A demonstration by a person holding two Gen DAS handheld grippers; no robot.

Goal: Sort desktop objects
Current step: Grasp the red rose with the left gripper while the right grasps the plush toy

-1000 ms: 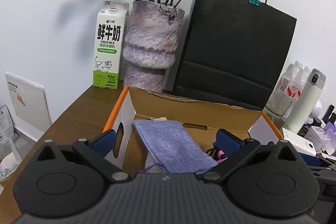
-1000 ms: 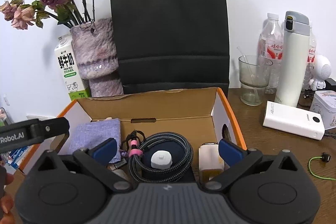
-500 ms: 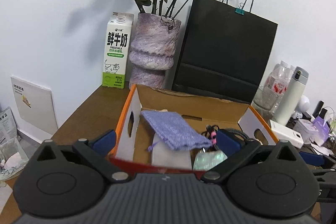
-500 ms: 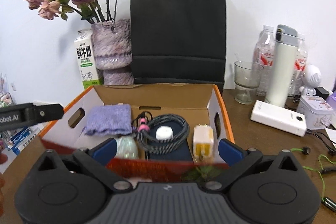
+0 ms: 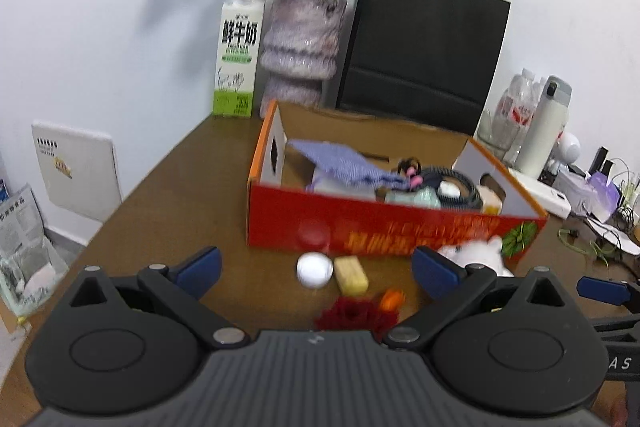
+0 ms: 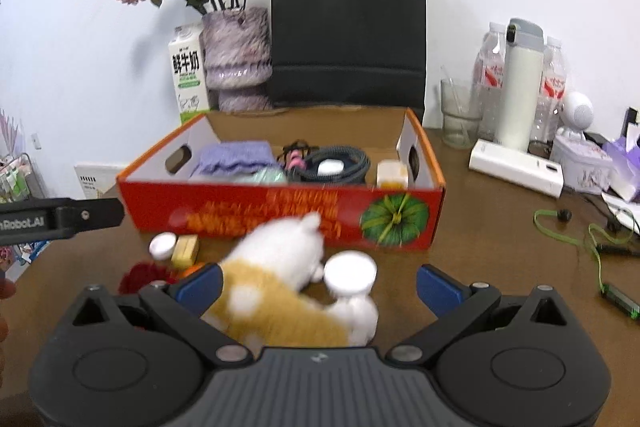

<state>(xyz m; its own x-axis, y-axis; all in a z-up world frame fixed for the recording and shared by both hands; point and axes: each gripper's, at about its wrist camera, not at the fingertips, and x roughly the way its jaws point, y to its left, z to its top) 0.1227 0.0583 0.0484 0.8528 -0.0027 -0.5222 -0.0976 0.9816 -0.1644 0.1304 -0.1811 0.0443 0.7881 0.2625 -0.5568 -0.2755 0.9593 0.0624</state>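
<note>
A red and orange cardboard box [image 5: 360,223] [image 6: 280,211] on the brown desk holds a purple pouch [image 5: 340,163] [image 6: 236,155], a coiled black cable [image 6: 340,163] and a small yellow-white item [image 6: 392,173]. In front of it lie a white round cap [image 5: 315,269] [image 6: 163,245], a yellow block [image 5: 351,275] [image 6: 185,250], a red flower [image 5: 354,313] and a white and tan plush dog [image 6: 276,279]. A white bottle [image 6: 354,291] stands by the plush. My left gripper [image 5: 316,269] is open above the small items. My right gripper [image 6: 318,285] is open around the plush and bottle.
Behind the box stand a milk carton [image 5: 238,53], a purple vase with dried roses [image 5: 302,47] and a black paper bag [image 6: 348,27]. At the right are a white flask [image 6: 520,83], water bottles, a glass [image 6: 460,117], a white power bank [image 6: 516,167] and green cables [image 6: 580,239].
Both grippers have pulled back from over the box toward the desk's near side. The box's red front and the loose items before it have come into view.
</note>
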